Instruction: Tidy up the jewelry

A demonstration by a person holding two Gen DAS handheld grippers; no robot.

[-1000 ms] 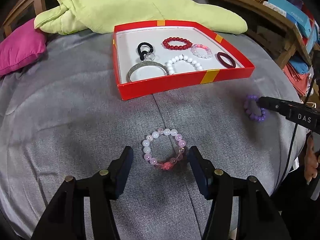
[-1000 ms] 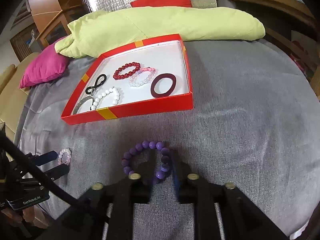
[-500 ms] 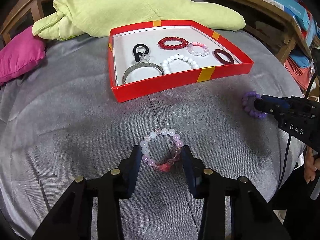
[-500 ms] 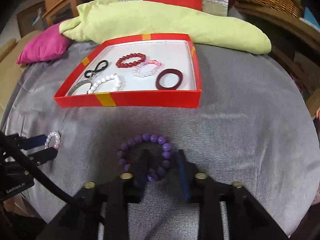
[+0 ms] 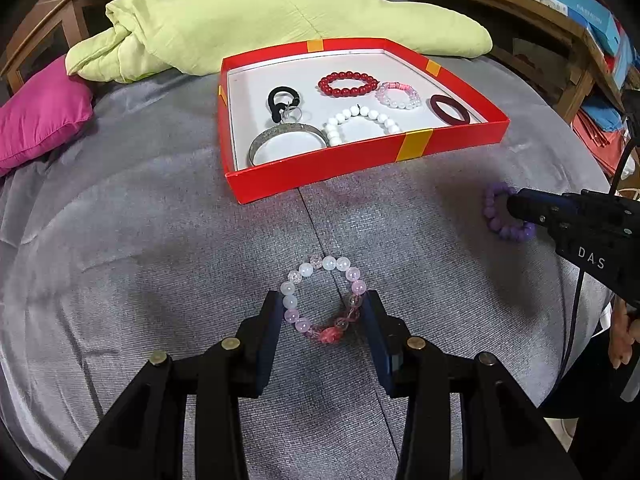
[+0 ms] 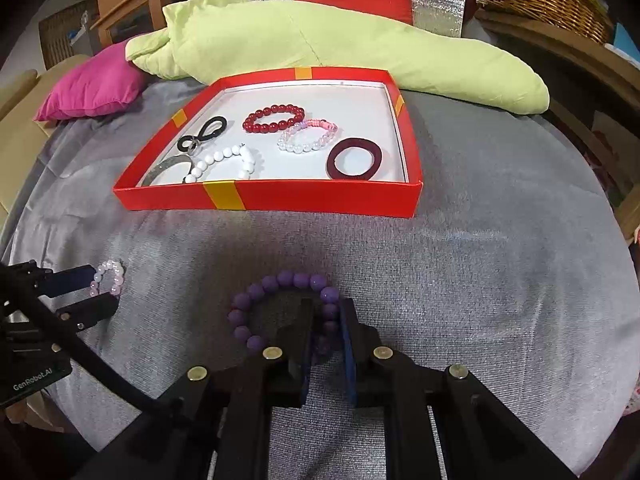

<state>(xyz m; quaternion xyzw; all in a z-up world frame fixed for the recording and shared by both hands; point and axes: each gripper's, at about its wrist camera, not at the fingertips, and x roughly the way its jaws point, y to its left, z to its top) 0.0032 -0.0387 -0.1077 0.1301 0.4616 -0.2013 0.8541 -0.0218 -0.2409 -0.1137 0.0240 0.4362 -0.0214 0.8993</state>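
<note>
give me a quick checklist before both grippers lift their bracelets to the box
1. Right gripper on the purple bracelet: fingers pinch one side of the loop, ok.
2. Left gripper on the pink bracelet: fingers straddle it, gap still visible, not ok yet.
3. Purple bracelet off the grey cloth: cannot tell.
4. Space in the red box: bare white floor at the back, ok.
5. Path to the box: nothing lies between either bracelet and the box wall, ok.
6. The two grippers apart from each other: ok.
</note>
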